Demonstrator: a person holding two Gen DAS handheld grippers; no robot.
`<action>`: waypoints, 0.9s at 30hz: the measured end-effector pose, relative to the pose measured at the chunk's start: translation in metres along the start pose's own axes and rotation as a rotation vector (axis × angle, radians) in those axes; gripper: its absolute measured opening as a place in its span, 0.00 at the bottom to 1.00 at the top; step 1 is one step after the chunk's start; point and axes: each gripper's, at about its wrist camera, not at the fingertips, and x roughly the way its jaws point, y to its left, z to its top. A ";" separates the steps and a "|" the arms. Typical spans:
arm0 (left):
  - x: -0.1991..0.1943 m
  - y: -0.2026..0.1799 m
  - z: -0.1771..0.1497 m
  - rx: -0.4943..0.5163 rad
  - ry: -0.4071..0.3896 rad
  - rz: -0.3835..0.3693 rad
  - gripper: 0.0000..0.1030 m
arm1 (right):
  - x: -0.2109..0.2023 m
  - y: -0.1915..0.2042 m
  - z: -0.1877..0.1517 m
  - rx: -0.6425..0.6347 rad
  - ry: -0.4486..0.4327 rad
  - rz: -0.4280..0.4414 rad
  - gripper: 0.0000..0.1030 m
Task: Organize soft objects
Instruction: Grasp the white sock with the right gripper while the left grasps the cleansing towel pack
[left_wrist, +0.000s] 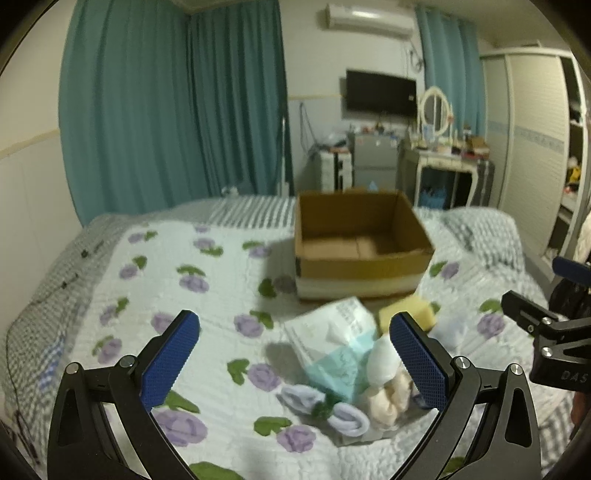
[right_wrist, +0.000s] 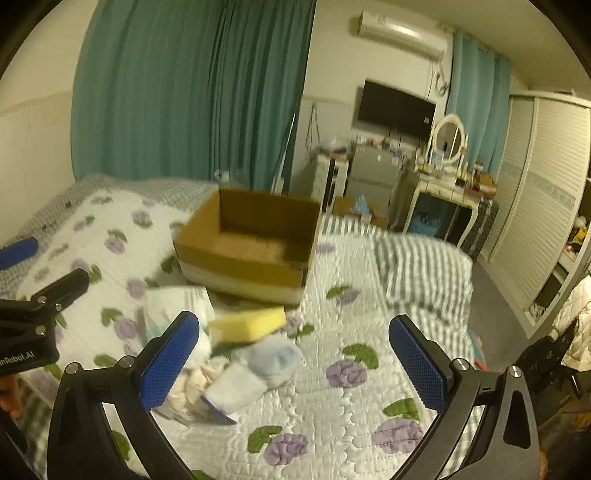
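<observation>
Your yellow sponge (right_wrist: 248, 325) lies just before the empty cardboard box (right_wrist: 251, 247), among rolled socks (left_wrist: 345, 419) and tissue packs (left_wrist: 332, 332); probably light and squashy, so pinch its long sides. Left gripper (left_wrist: 295, 365) and right gripper (right_wrist: 295, 365) gape wide, holding nothing.

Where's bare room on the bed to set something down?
Free: the quilt left of the cardboard box, and the quilt right of the soft pile, short of the striped bedding. The box floor shows bare. Crowded: in front of the box, where the tissue pack, yellow sponge and rolled socks bunch together.
</observation>
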 end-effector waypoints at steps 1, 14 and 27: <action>0.008 0.000 -0.004 -0.001 0.022 -0.001 1.00 | 0.010 -0.001 -0.003 -0.002 0.026 0.003 1.00; 0.080 -0.012 -0.028 0.037 0.217 0.001 1.00 | 0.143 0.003 -0.040 -0.004 0.346 0.144 0.70; 0.137 -0.016 -0.026 0.013 0.354 -0.076 0.83 | 0.101 -0.017 -0.016 0.013 0.224 0.152 0.46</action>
